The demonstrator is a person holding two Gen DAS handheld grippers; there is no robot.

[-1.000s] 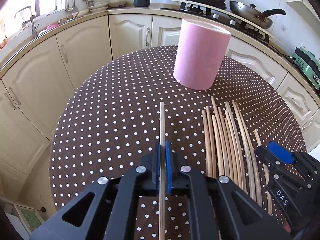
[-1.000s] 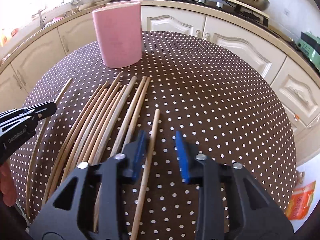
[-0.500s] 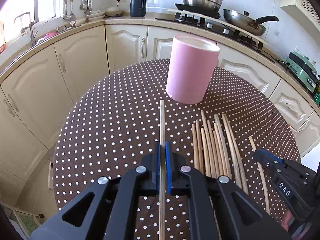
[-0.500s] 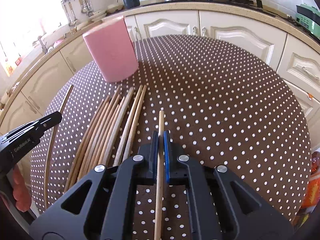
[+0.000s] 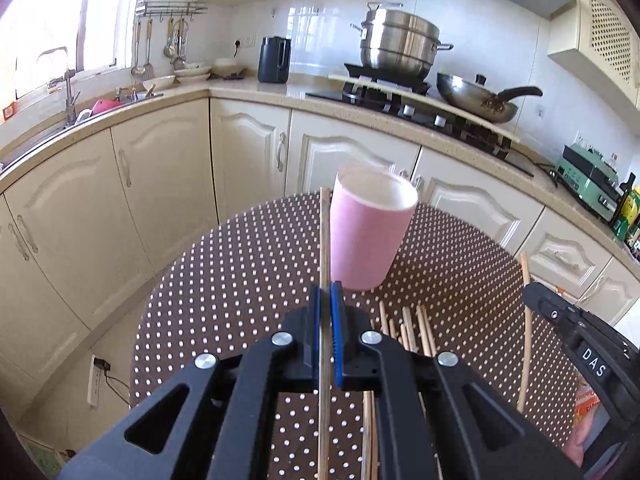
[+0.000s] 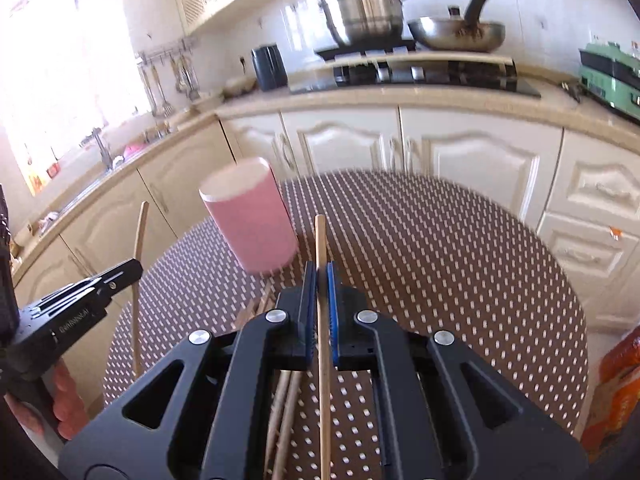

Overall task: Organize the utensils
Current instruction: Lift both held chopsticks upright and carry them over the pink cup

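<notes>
Both claws have come up off the bench [image 5: 224, 280], left claw [image 5: 328, 300] and right claw [image 6: 319, 280] each clenched on one chopstick [image 5: 325, 236] near the pink cup [image 5: 370, 228]; long thin sticks could swing and topple it.

We stood in a home kitchen: cream cabinets [image 5: 168, 184], a gas stove [image 5: 404, 100] bearing a steel steamer pot [image 5: 396, 46] and wok [image 5: 476, 98], a sink faucet [image 5: 66, 80], hanging ladles [image 5: 160, 44].
</notes>
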